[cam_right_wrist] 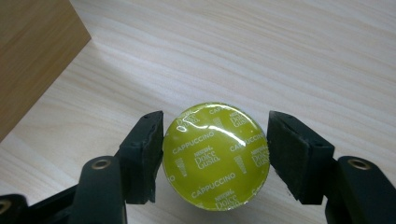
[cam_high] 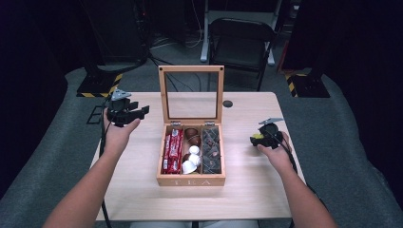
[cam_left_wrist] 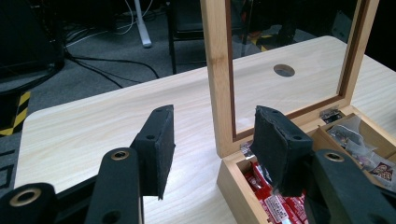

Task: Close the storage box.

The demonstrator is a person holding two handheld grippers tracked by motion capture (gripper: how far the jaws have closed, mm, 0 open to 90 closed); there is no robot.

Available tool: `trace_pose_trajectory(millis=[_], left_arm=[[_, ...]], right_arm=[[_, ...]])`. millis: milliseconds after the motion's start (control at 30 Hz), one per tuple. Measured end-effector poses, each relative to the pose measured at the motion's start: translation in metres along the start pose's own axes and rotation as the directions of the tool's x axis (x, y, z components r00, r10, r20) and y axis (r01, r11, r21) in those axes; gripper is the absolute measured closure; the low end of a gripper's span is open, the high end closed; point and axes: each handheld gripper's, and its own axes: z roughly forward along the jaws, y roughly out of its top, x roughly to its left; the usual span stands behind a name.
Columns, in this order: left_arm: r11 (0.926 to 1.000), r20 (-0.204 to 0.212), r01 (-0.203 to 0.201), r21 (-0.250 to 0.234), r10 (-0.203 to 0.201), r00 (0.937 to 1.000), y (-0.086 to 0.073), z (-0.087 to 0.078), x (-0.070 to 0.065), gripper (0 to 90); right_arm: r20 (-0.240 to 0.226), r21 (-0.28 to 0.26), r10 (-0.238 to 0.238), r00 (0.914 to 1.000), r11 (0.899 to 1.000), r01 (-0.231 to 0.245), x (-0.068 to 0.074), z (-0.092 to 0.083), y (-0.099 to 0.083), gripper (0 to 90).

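1. The right tool [cam_right_wrist: 215, 154] grips a yellow-green coffee capsule [cam_right_wrist: 216, 157] by its rim, foil lid facing the camera. It is near the right edge of the surface [cam_high: 247, 190], to the right of the wooden tea box [cam_high: 191, 180]. The grip looks to be on the thin rim alone, with the right pad barely at the foil's edge, so the capsule could swivel or slip out if the hand tilts or jolts.

2. A dropped capsule would likely roll, being round, and the right edge of the surface is close.

3. If the capsule belongs in the box, the middle compartment already holds brown and white capsules [cam_high: 192, 156], and the side ones hold red packets [cam_high: 172, 151] and dark sachets [cam_high: 211, 148]. Room is short, so it might sit proud or displace its neighbours.

4. The left tool [cam_left_wrist: 212, 149] is released and empty, at the box's left rear corner beside the upright glass lid [cam_left_wrist: 285, 56]. A careless nudge could tip the lid shut onto the incoming hand.

5. A harder squeeze might dent the foil.
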Motion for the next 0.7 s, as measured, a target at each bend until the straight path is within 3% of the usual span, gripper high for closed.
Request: trace_pose_trajectory(millis=[300, 400, 700], left_arm=[[1.0000, 0.001, 0.003, 0.003, -0.003, 1.0000, -0.002, 0.002, 0.000, 48.6], [1.0000, -0.002, 0.002, 0.005, -0.002, 1.0000, -0.002, 0.002, 0.000, 48.5], [1.0000, -0.002, 0.003, 0.008, -0.003, 1.0000, -0.002, 0.002, -0.001, 48.3]], right_arm=[[0.012, 0.034, 0.001, 0.9999, 0.999, -0.001, -0.001, 0.007, -0.011, 37.2], [0.021, 0.023, -0.014, 0.9997, 1.000, 0.013, -0.002, 0.008, -0.012, 37.1], [0.012, 0.019, 0.003, 0.9999, 1.000, -0.004, -0.002, 0.007, -0.013, 36.7]])
